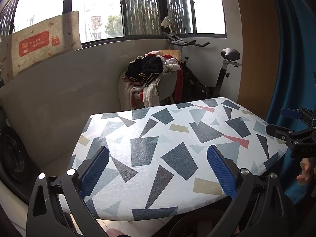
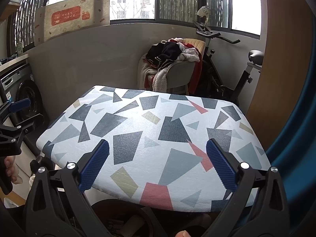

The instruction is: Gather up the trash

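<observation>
1. Far left, a washing machine [image 2: 25, 98] stands against a low grey wall [image 1: 59, 90]. A printed mat [image 1: 39, 43] leans on the sill above it, in front of bright windows.

2. The left gripper [image 1: 158, 169] hovers over the near left part of a board [image 1: 177, 138] padded in a white cover with grey, blue, tan and pink shapes. Its jaws are spread wide and hold nothing; the blue pads [image 1: 94, 173] frame bare fabric.

3. The board top is flat and shows no trash anywhere in either view.

4. Under the board's near edge, the right wrist view shows the dark round rim of what looks like a bin [image 2: 122, 219]. Something brownish and papery lies inside, too dim to name. This is the only likely trash in sight.

5. Beyond the board, a chair [image 1: 167, 79] is heaped with clothes [image 1: 148, 67]. An exercise bike [image 1: 217, 69] stands to its right.

6. The right gripper [image 2: 158, 167] hovers over the near right part of the board, jaws likewise spread wide and empty. A teal curtain [image 1: 292, 59] hangs at far right.

7. Judgement on progress: with the board bare, both claws free and items apparently in the bin, the collecting looks finished or not yet begun. The frames cannot settle which.
</observation>
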Tool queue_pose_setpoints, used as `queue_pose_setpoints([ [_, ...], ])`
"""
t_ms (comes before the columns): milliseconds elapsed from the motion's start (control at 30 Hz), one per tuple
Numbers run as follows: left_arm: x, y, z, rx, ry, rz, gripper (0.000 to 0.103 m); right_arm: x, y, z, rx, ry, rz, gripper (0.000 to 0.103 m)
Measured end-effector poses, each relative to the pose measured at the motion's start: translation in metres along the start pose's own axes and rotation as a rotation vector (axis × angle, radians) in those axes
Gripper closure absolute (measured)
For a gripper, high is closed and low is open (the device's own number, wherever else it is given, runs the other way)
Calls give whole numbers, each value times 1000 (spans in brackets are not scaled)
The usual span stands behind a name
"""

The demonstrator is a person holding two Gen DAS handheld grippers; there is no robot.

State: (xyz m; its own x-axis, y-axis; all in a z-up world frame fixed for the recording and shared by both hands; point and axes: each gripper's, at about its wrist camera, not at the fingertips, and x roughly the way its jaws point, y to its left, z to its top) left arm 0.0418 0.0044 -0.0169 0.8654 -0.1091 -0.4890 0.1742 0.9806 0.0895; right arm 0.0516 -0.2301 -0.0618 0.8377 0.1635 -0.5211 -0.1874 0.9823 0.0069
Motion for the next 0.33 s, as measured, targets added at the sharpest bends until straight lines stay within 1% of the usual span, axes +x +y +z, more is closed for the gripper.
queue_pose_setpoints([
  [333,-1,-1,1,5,4,-6,6,0,-1,-1,0,0,1,6],
])
